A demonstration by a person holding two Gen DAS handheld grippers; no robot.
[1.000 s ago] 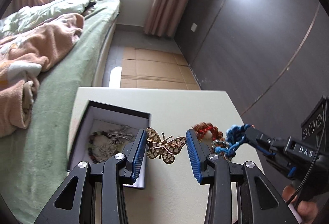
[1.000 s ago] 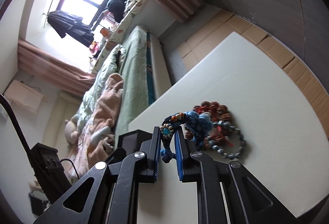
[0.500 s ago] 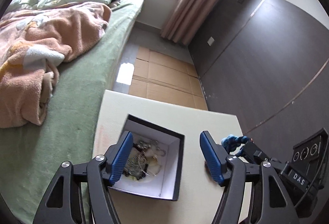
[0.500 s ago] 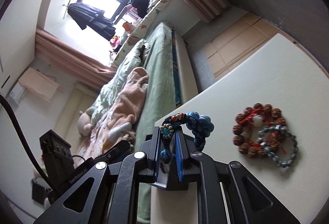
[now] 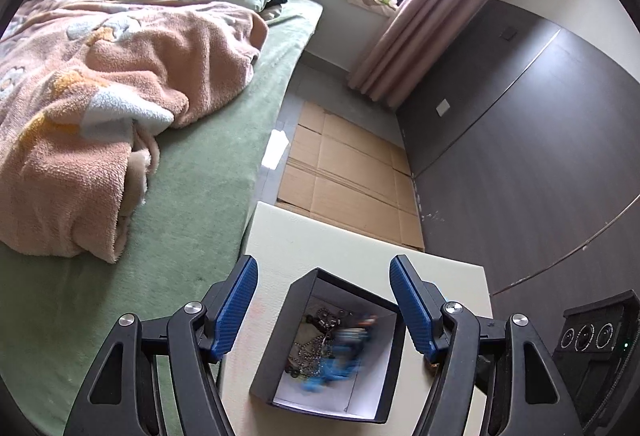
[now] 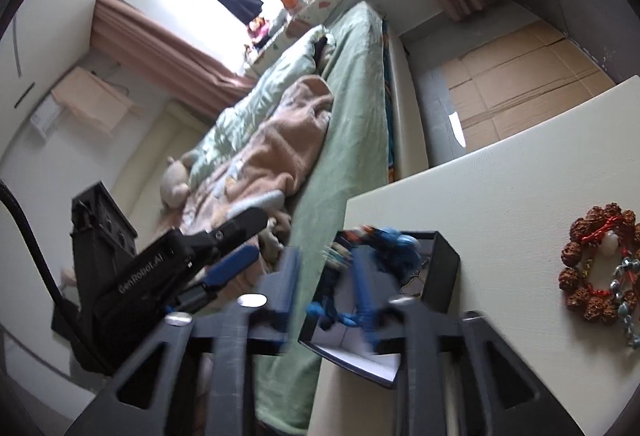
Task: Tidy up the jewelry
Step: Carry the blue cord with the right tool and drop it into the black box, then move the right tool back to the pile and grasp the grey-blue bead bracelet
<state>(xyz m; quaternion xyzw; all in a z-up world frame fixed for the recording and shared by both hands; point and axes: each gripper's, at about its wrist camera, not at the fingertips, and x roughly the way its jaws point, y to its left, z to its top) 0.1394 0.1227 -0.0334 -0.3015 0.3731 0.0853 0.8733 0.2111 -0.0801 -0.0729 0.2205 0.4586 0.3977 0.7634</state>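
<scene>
A black box [image 5: 298,320] with a white lining stands on the cream table [image 5: 320,236] and holds several chains and beads. My left gripper [image 5: 324,300] hangs open just above the box with nothing between its pads. A blue knotted bracelet [image 5: 340,356], blurred by motion, is dropping into the box. In the right wrist view the right gripper [image 6: 324,284] is blurred and its jaws are opening. The blue bracelet [image 6: 394,244] sits loose over the box [image 6: 444,272], free of the pads. A brown bead bracelet [image 6: 580,260] and a silver-blue bead bracelet [image 6: 624,300] lie on the table to the right.
A bed with a green sheet [image 5: 180,196] and a pink blanket [image 5: 120,96] runs along the table's left edge. Flattened cardboard [image 5: 340,176] covers the floor beyond the table. A dark panelled wall [image 5: 520,136] stands on the right. The left gripper's body [image 6: 168,268] is at the box's left.
The left gripper moved from the butterfly brooch to above the box, and the brooch is no longer between its jaws. The right gripper carried the blue bracelet over the box and opened.
</scene>
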